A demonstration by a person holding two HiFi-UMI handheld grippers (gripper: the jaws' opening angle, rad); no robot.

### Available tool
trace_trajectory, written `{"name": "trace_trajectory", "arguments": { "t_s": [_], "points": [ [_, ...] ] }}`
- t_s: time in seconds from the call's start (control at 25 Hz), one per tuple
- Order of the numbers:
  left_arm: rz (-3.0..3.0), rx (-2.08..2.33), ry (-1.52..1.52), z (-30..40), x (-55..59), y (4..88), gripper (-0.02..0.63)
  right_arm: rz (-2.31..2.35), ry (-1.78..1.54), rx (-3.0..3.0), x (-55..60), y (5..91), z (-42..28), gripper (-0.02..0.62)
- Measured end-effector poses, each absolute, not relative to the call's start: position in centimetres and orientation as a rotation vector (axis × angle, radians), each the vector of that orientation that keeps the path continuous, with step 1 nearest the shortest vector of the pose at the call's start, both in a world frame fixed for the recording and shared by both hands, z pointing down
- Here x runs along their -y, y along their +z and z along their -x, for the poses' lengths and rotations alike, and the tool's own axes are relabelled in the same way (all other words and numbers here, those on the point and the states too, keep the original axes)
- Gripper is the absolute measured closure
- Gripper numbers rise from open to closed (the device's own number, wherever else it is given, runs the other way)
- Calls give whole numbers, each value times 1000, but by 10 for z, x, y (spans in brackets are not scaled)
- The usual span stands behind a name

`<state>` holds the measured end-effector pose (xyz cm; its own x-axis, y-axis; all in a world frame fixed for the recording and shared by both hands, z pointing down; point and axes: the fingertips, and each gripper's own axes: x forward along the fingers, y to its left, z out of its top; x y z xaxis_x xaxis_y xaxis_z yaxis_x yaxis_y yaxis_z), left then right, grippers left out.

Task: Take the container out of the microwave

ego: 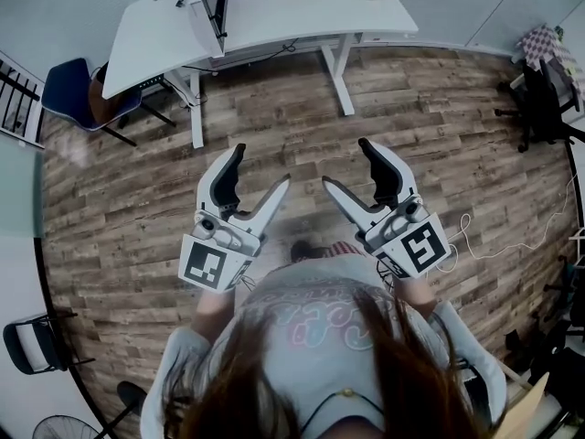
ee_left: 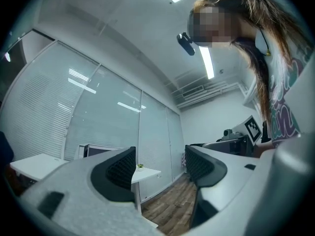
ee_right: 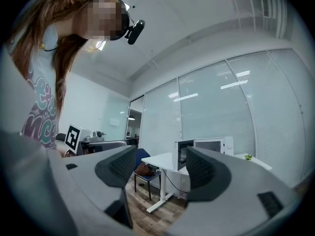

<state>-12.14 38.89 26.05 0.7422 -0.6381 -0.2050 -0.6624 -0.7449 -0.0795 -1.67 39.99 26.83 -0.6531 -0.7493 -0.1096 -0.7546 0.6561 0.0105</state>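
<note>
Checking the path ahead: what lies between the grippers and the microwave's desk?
Bare wooden floor only, in the head view, between left gripper, right gripper and desk.

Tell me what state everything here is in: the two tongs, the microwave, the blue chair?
Left tongs: open, empty.
Right tongs: open, empty.
Microwave: on the white desk, door swung open.
Blue chair: upright beside the desk, a brown thing on its seat.

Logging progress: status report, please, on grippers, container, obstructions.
Left gripper open, empty. Right gripper open, empty. Container unseen; microwave on desk, door looks open. Chair beside desk.
</note>
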Motion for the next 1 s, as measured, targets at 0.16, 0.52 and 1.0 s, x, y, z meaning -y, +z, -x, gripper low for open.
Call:
{"name": "trace_trajectory", "arguments": {
  "t_s": [0.16,0.52,1.0],
  "points": [
    [2825,-1032,236,123,-383,266,321,1303,71,-2779,-400,273,18,293],
    [2819,-1016,222,124,-376,268,321,1365,61,-2776,-386,276,3,293],
    [2772,-1086,192,112,-319,267,321,1275,57,-2771,-322,275,-8,293]
  ]
}}
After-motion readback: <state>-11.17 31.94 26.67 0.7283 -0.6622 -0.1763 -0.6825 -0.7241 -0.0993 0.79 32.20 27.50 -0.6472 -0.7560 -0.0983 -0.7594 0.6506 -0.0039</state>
